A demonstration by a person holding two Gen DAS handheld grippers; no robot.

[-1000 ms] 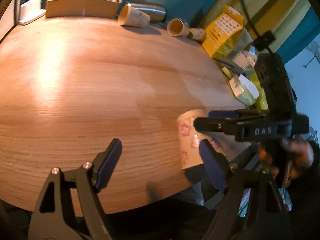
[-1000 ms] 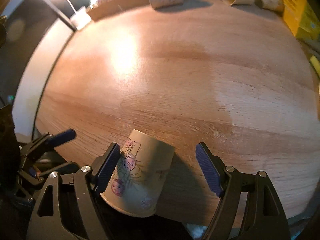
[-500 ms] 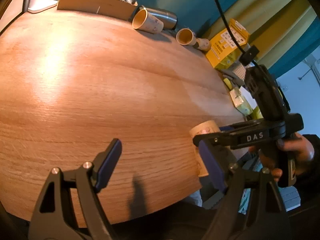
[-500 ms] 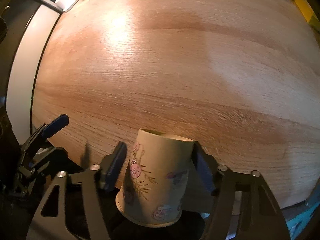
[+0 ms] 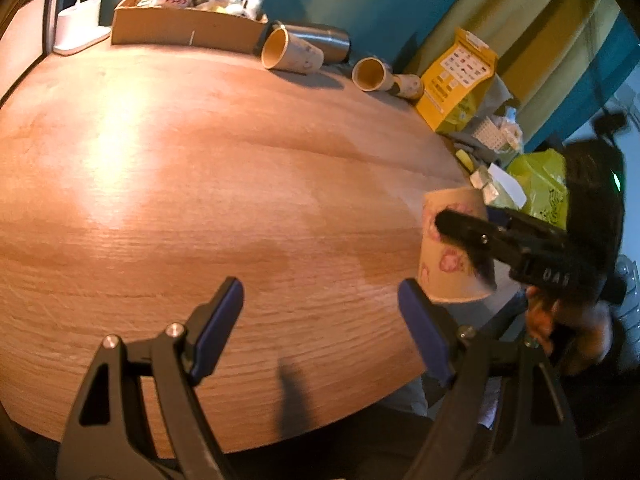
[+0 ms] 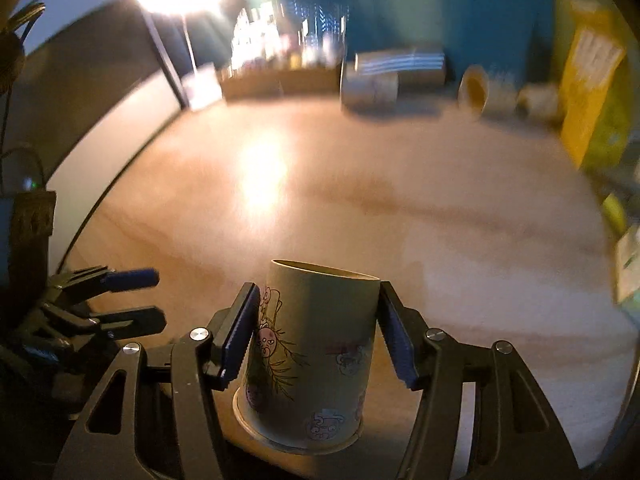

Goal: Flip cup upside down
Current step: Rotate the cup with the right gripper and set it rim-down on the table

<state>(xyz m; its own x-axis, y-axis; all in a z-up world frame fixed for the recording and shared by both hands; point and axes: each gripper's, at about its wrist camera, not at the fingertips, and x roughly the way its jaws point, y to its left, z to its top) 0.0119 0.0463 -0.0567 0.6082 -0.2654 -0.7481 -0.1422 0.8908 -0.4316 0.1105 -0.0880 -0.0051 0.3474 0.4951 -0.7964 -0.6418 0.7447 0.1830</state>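
Note:
A paper cup [image 6: 312, 356] with cartoon prints is upside down, its rim at the bottom and its base on top. My right gripper [image 6: 316, 336] is shut on the cup, one pad on each side, over the near edge of the round wooden table [image 6: 360, 208]. In the left wrist view the cup [image 5: 448, 256] shows at the table's right edge with the right gripper's finger across it. My left gripper [image 5: 320, 320] is open and empty above the near edge of the table [image 5: 200, 184], left of the cup.
At the table's far edge stand a cardboard box [image 5: 184, 28] of small items, a cup lying on its side [image 5: 290, 54], a metal flask [image 5: 320, 38], another lying cup [image 5: 372, 74] and a yellow bag [image 5: 456, 80]. Clutter and green bags [image 5: 540, 184] sit at the right.
My right gripper has closed on the cup and tilted up, so the far edge of the table has come into its view. My left gripper has stayed open.

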